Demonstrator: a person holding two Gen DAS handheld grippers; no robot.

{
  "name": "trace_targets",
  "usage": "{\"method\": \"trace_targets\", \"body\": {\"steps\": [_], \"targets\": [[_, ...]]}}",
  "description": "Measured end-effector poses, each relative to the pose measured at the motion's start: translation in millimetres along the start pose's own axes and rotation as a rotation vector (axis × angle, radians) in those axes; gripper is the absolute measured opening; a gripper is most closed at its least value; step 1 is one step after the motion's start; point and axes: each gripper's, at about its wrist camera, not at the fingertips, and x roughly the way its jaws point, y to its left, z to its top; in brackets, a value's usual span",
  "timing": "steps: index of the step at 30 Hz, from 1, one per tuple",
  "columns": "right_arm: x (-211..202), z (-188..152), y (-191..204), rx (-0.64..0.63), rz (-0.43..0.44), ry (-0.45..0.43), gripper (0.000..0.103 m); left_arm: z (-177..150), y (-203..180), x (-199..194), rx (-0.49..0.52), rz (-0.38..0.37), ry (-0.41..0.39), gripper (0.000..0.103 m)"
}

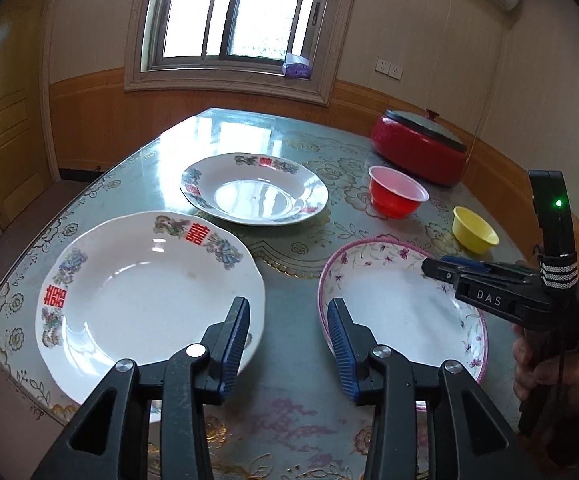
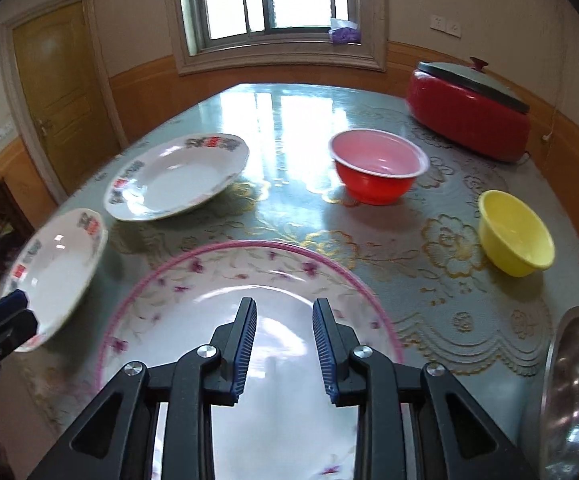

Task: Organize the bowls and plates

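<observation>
Two white plates with red characters lie on the table: a near one (image 1: 149,296) (image 2: 57,272) and a far one (image 1: 253,188) (image 2: 177,176). A pink-rimmed floral plate (image 1: 405,300) (image 2: 249,300) lies at the right. A red bowl (image 1: 397,192) (image 2: 377,168) and a yellow bowl (image 1: 474,229) (image 2: 515,232) stand beyond it. My left gripper (image 1: 288,312) is open and empty, above the gap between the near white plate and the floral plate. My right gripper (image 2: 284,312) (image 1: 433,268) is open and empty, hovering over the floral plate.
A red lidded cooker (image 1: 421,148) (image 2: 469,112) stands at the table's far right. A steel bowl (image 2: 573,396) shows at the right edge of the right wrist view. The table (image 1: 289,264) has a floral cover; its left edge drops off toward a door (image 1: 5,112).
</observation>
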Motion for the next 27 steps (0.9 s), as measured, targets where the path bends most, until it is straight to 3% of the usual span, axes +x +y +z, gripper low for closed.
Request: {"method": "trace_targets", "body": {"steps": [5, 10, 13, 18, 21, 27], "targets": [[10, 9, 50, -0.021, 0.285, 0.059, 0.031, 15, 51, -19, -0.089, 0.051, -0.053, 0.048], [29, 9, 94, -0.049, 0.374, 0.113, 0.031, 21, 106, -26, -0.147, 0.131, -0.065, 0.052], [39, 13, 111, -0.040, 0.388, 0.128, 0.031, 22, 135, -26, -0.161, 0.182, -0.067, 0.054], [60, 17, 125, -0.012, 0.345, 0.160, 0.031, 27, 177, -15, -0.176, 0.199, -0.032, 0.056], [71, 19, 127, 0.017, 0.312, 0.171, 0.032, 28, 192, -4, -0.167, 0.182, -0.006, 0.056], [85, 19, 128, 0.074, 0.311, 0.191, 0.032, 29, 209, 20, -0.166, 0.053, 0.053, 0.060]]}}
